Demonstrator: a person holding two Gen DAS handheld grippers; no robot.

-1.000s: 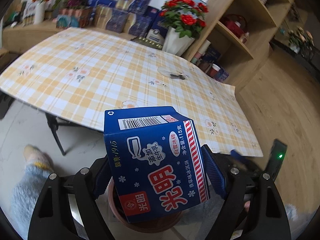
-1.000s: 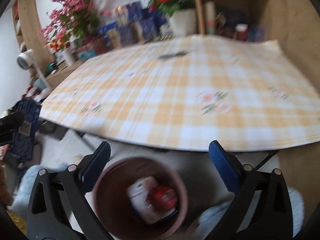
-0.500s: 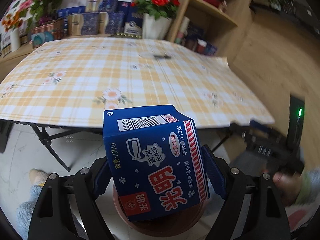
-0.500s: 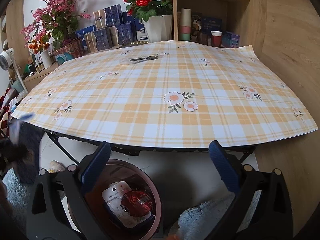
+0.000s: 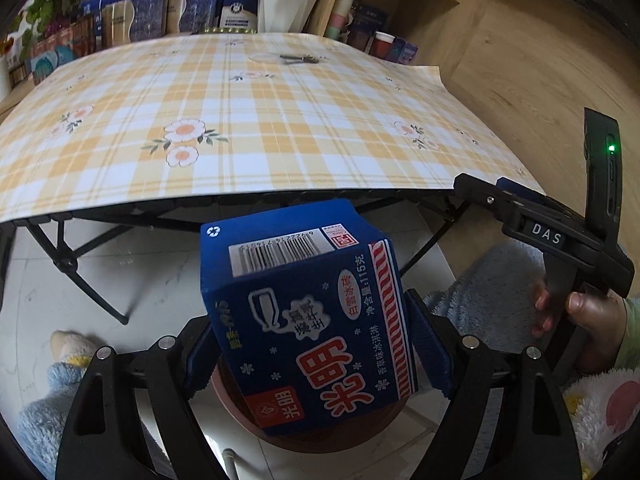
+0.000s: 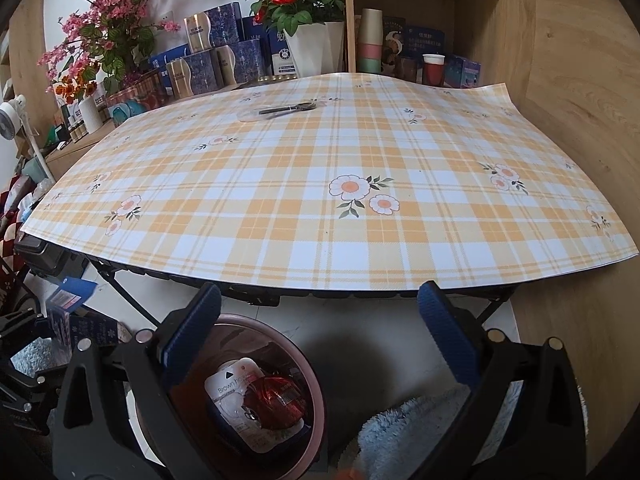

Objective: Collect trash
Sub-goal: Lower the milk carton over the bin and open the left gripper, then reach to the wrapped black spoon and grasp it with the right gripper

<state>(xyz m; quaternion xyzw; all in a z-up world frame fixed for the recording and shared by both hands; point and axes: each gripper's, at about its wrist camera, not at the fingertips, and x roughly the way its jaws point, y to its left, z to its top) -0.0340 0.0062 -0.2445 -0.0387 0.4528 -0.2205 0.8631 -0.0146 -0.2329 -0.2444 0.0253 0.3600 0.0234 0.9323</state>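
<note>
Left wrist view: your left gripper point(image 5: 308, 344) has the blue carton point(image 5: 304, 320) clamped between its pads, jaws spread wide because the carton is wide, and it sits tilted with the barcode end pointing away from you. Since a second ago the gripper has dropped and rolled level: the table edge point(image 5: 224, 196) was below the carton top then and is above it now, so the carton hangs under table height, directly over the pink bin point(image 5: 308, 436) on the floor. The bin rim shows just beneath the carton's bottom corner; I can't tell whether they touch. Your right hand point(image 5: 580, 320) shows at the right of that frame, holding the other tool. Right wrist view: the carton shows at far left point(image 6: 68, 320), well apart from your right gripper point(image 6: 316, 344), whose jaws are wide open with nothing between them. It hangs over the same bin point(image 6: 320, 412), which already holds a white packet point(image 6: 236, 392) and a red wrapper point(image 6: 276, 404). The view has steadied out of blur, so that hand looks parked. My read: drop is lined up, release is the next step. Only a dark utensil point(image 6: 288, 109) is left on the tablecloth.
</note>
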